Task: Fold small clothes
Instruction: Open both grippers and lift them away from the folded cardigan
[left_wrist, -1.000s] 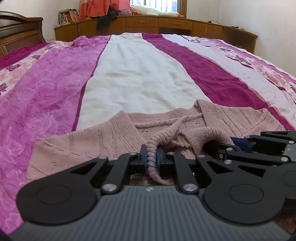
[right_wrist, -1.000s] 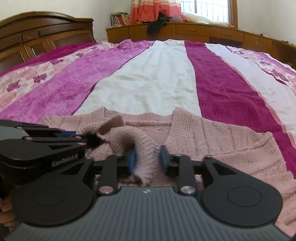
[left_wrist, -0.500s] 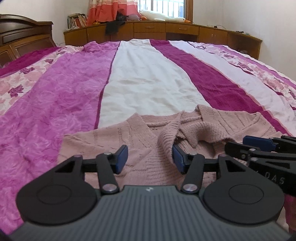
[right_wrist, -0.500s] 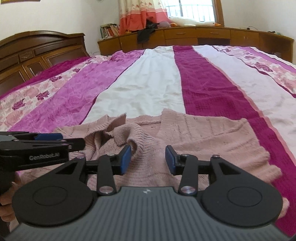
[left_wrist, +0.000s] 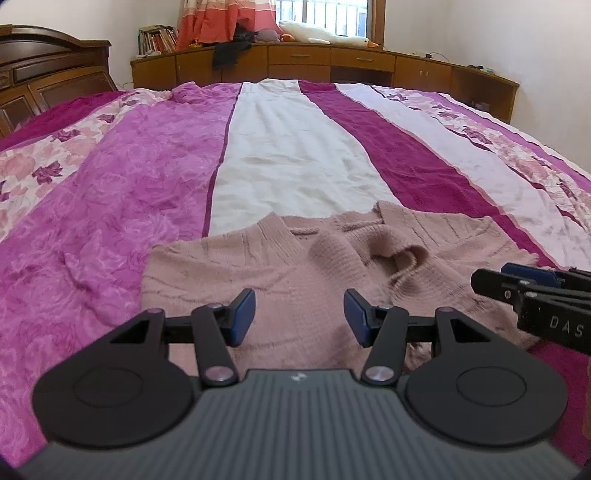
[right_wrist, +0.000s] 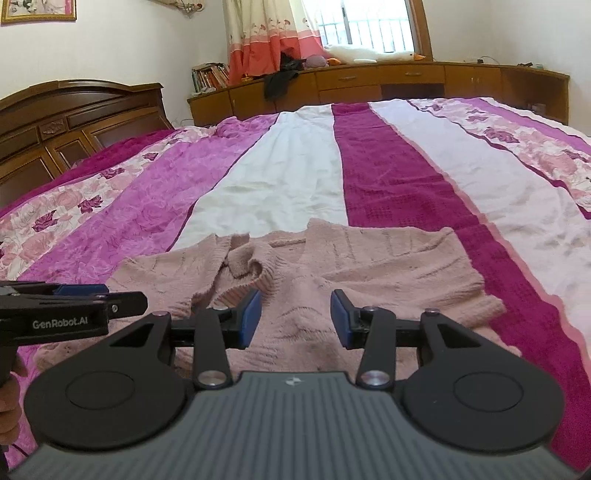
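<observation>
Your left tongs (left_wrist: 299, 312) and right tongs (right_wrist: 294, 314) hang apart, holding nothing. The pink sweater (left_wrist: 295, 273) lies on the bed (left_wrist: 147, 184), low in the frame. It looks soft and floppy, so pinch its thick knit edges.

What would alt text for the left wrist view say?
A pink knitted sweater lies on a striped bedspread, one cuff bunched on top. The left gripper hovers open above it, the right gripper alongside.
</observation>
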